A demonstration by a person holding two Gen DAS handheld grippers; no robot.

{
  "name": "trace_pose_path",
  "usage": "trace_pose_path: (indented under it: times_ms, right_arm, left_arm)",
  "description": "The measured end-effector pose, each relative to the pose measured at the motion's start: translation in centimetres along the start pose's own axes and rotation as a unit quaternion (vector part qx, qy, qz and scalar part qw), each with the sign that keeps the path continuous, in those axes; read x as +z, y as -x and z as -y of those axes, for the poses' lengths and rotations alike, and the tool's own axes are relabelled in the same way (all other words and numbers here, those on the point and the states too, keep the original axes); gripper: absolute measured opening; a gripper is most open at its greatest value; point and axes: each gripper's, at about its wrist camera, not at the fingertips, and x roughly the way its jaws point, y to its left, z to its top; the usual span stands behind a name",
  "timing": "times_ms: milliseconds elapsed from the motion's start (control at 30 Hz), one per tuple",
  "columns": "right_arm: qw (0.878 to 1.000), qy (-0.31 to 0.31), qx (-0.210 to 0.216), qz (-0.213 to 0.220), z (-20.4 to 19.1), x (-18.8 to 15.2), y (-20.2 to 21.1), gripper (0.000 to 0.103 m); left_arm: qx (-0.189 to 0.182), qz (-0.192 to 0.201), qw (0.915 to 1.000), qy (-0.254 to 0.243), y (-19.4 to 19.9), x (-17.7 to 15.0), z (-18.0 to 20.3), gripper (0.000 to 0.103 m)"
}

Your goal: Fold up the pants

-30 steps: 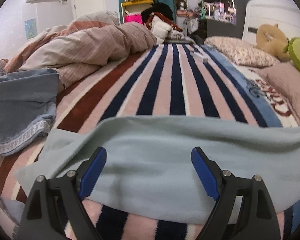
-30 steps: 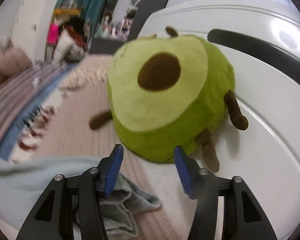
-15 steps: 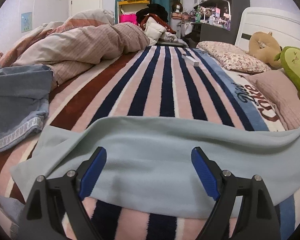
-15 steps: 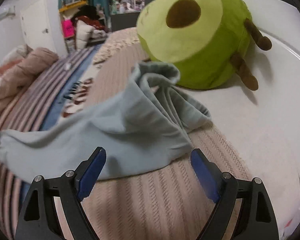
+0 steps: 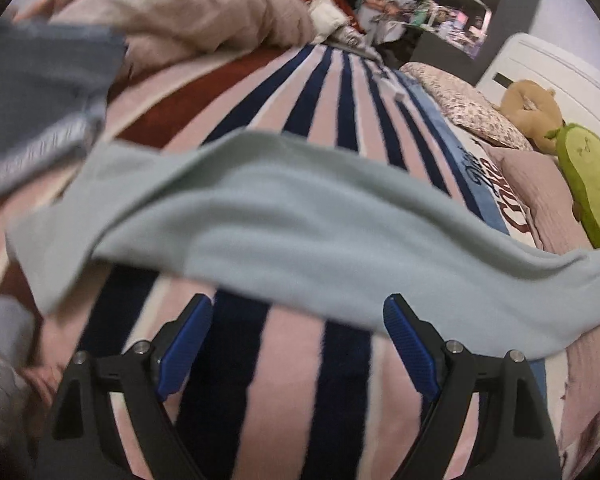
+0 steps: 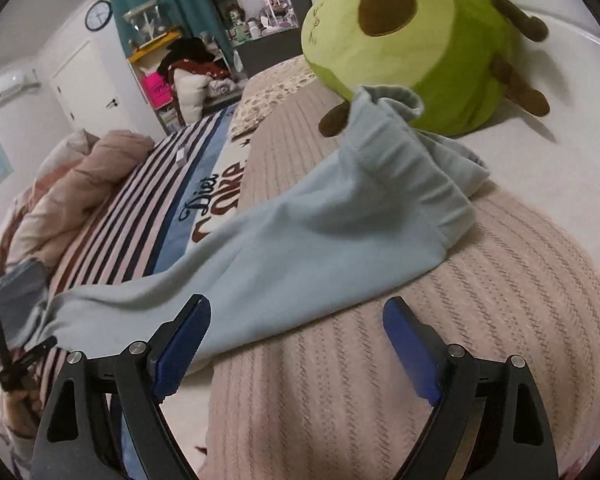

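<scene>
Our pants (image 5: 300,220) lie stretched across the bed (image 5: 340,120), waistband (image 6: 412,168) against the avocado plush (image 6: 400,24). Both our left gripper (image 5: 298,344) and right gripper (image 6: 296,344) have fingers apart, empty. Soft, limp fabric; we'd pinch waistband and cuff corners.

The pale blue pants (image 5: 300,232) lie stretched crosswise over the striped blanket (image 5: 340,120), which covers the bed. Nearer the camera than the pants, the left gripper (image 5: 298,340) hangs above the blanket with its blue pads spread wide and nothing between them; the pants' near edge lies just beyond its fingertips. Beyond the pants' right end sits a green avocado plush (image 5: 592,188), with a tan plush (image 5: 532,112) and a flowered pillow (image 5: 468,108) farther back. Beyond the left end a pink comforter (image 5: 188,16) is heaped, with grey-blue cloth (image 5: 40,92) beside it.
</scene>
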Motion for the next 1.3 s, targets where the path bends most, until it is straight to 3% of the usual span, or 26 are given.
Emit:
trace_pose_path:
  times_ms: [200, 400, 467, 500, 567, 633, 700, 1000, 1167, 1300]
  right_arm:
    - [1.000, -0.012, -0.019, 0.010, -0.3, 2.4, -3.9, 0.087]
    - [0.999, -0.034, -0.028, 0.025, 0.1, 4.0, -5.7, 0.039]
    - [0.998, -0.036, -0.027, 0.033, 0.3, 4.1, -5.6, 0.014]
    - [0.998, -0.032, -0.026, 0.044, 0.2, 4.2, -5.3, 0.011]
    - [0.998, -0.021, -0.016, 0.061, -0.1, 4.1, -4.6, 0.008]
    - [0.998, -0.012, -0.012, 0.068, -0.4, 4.1, -4.2, 0.007]
    - [0.997, -0.009, -0.009, 0.074, -0.4, 4.0, -3.8, 0.007]
    - [0.994, 0.008, -0.018, 0.104, -0.2, 2.9, 0.2, 0.005]
    - [0.992, 0.000, -0.022, 0.122, 0.7, 2.3, 3.9, 0.005]
    - [0.992, -0.016, -0.027, 0.119, 1.6, 0.9, 7.1, 0.005]
  left_arm:
    - [-0.011, -0.010, 0.9981, 0.060, -1.8, 1.0, -2.3, 0.085]
    - [0.036, 0.025, 0.9940, 0.100, -4.1, 4.0, -3.9, 0.085]
    - [0.059, 0.036, 0.9929, 0.097, -4.8, 4.9, -3.9, 0.083]
    - [0.070, 0.039, 0.9924, 0.093, -5.2, 5.2, -3.8, 0.079]
    - [0.078, 0.044, 0.9927, 0.081, -5.4, 5.6, -3.4, 0.051]
    - [0.062, 0.042, 0.9942, 0.078, -5.6, 5.7, -3.5, 0.027]
    - [0.048, 0.049, 0.9943, 0.081, -5.1, 5.6, -3.6, 0.012]
    - [0.058, 0.110, 0.9914, 0.041, 1.2, 5.1, -1.8, 0.010]
    - [0.051, 0.117, 0.9916, 0.025, 5.1, 3.5, -1.6, 0.010]
    - [0.024, 0.090, 0.9954, 0.024, 7.5, 1.1, -2.2, 0.010]
